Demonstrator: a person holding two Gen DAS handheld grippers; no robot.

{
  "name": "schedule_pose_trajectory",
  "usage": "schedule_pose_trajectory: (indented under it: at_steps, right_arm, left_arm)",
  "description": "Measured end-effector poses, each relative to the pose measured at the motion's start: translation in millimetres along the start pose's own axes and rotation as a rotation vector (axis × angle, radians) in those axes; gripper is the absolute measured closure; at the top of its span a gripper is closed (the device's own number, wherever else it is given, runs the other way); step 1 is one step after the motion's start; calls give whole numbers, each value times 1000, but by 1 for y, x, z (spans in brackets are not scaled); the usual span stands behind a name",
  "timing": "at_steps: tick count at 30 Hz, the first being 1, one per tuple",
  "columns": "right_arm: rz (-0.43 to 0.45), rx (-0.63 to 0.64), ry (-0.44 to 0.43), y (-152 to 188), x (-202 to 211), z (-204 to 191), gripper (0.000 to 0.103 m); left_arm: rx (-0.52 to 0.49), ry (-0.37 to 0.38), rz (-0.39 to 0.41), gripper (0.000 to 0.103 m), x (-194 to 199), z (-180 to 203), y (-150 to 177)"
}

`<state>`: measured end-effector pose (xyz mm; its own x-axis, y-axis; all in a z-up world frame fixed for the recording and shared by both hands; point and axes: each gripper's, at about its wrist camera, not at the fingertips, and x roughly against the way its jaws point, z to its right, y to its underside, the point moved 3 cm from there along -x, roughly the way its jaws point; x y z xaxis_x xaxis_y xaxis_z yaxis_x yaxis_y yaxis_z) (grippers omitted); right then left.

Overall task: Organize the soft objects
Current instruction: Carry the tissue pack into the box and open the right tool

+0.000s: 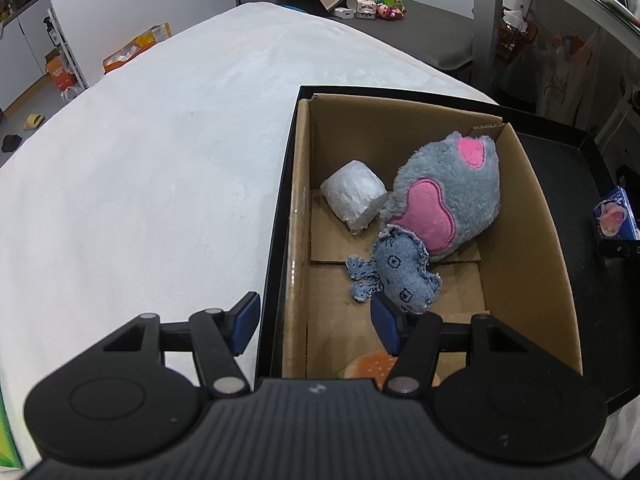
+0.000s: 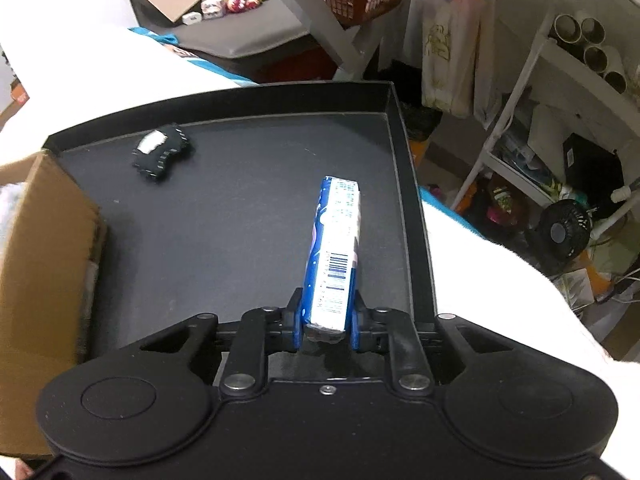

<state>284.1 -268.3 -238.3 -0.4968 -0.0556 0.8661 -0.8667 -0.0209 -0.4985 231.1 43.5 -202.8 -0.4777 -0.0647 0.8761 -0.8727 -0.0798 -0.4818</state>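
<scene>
In the left wrist view a cardboard box [image 1: 532, 216] holds a grey and pink plush [image 1: 448, 192], a small denim plush [image 1: 400, 272], a white wrapped roll [image 1: 356, 196] and a burger toy [image 1: 372, 364]. My left gripper [image 1: 316, 324] is open and empty, straddling the box's left wall. In the right wrist view my right gripper [image 2: 324, 328] is shut on a blue and white tissue pack [image 2: 334, 252], held over a black tray [image 2: 404, 148]. A small black soft toy [image 2: 160, 152] lies at the tray's far left. The pack also shows in the left wrist view [image 1: 616, 216].
The box stands in the black tray [image 1: 584, 140] on a white covered table [image 1: 140, 168]. The box's wall [image 2: 44, 248] is at the left of the right wrist view. Shelves and clutter [image 2: 560, 152] stand beyond the table on the right.
</scene>
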Motion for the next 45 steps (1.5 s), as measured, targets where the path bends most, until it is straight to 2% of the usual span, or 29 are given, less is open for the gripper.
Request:
schedule_pose_trajectory:
  at_steps: [19,35,45]
  right_arm:
    - [123,88,-97,-22,78,-58,82]
    - [141,203,-216,-21,108,-115,82]
    - [133,252,-254,-17,116,-144,82]
  left_arm:
    - [37,55,39,44,17,-16,4]
    - [87,115,48,44,19,-30,11]
    - [79,146,54,46,22,-29,14]
